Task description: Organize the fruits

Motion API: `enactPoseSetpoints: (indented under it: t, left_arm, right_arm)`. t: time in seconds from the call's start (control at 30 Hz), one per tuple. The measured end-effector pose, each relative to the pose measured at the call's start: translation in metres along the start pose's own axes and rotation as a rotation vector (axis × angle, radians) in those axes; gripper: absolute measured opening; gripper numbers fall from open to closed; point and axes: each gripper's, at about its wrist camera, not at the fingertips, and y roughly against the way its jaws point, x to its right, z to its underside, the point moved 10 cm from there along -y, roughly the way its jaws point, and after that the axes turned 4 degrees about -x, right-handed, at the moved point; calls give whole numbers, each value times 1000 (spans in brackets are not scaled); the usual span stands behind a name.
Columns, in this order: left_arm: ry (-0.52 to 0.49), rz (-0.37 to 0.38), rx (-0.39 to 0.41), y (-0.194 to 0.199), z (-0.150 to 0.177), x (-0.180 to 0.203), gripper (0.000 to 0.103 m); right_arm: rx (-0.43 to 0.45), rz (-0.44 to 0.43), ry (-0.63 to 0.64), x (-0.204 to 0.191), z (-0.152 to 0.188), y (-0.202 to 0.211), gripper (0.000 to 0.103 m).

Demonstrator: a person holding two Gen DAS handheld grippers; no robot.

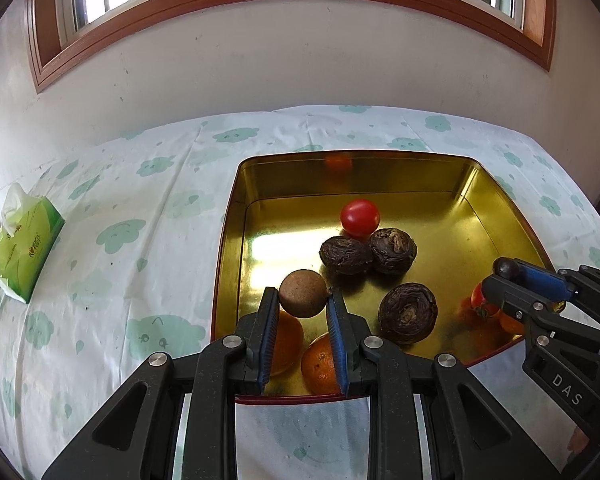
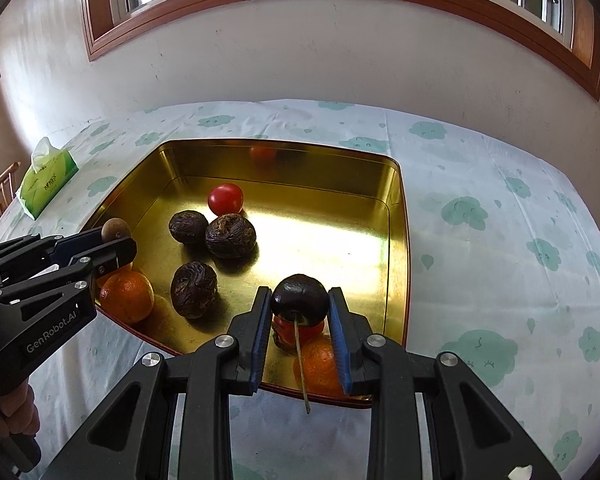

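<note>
Round brown fruit [image 1: 302, 293] pinched between the blue pads of the left gripper [image 1: 302, 300], jaws closed tight on both its sides, up above the 7 o'clock corner of the gold tray [image 1: 236, 264]. Same brown fruit [image 2: 115, 229] at 9 o'clock in the right wrist view. Dark round fruit with a thin stem [image 2: 299, 299] squeezed in the right gripper [image 2: 299, 304], jaws shut on it, over the 5 o'clock corner of the tray [image 2: 396, 240]. Under it, a small red tomato [image 2: 298, 330] and an orange [image 2: 320, 364]. Down in the tray: three wrinkly dark fruits [image 1: 407, 312], two touching near the middle, one alone at 5 o'clock. Red tomato [image 1: 359, 218] at 12 o'clock, touching the pair. Two more oranges [image 1: 322, 364] under the left gripper. Around the tray, a white cloth with green clouds [image 1: 140, 240]. Green tissue pack [image 1: 24, 248] far off at 9 o'clock.
</note>
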Motion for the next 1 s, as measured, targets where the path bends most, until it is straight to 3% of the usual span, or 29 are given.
enactPoseSetpoints:
  t: [0.33, 0.63, 0.7, 0.83, 1.0]
  left_arm:
    - [3, -9, 1, -1, -1, 4, 26]
    - [9, -8, 0, 0, -1, 4, 27]
    - [11, -8, 1, 0, 0, 4, 28]
    - [20, -6, 4, 3, 1, 3, 43]
    - [24, 0, 3, 9, 6, 5, 46]
  right_arm:
    - [1, 1, -9, 0, -1, -2, 27]
    - [1, -2, -15, -2, -1, -3, 39]
    - [1, 0, -16, -2, -1, -3, 40]
    - [2, 3, -18, -1, -1, -2, 41]
    - [11, 15, -16, -2, 2, 6, 50]
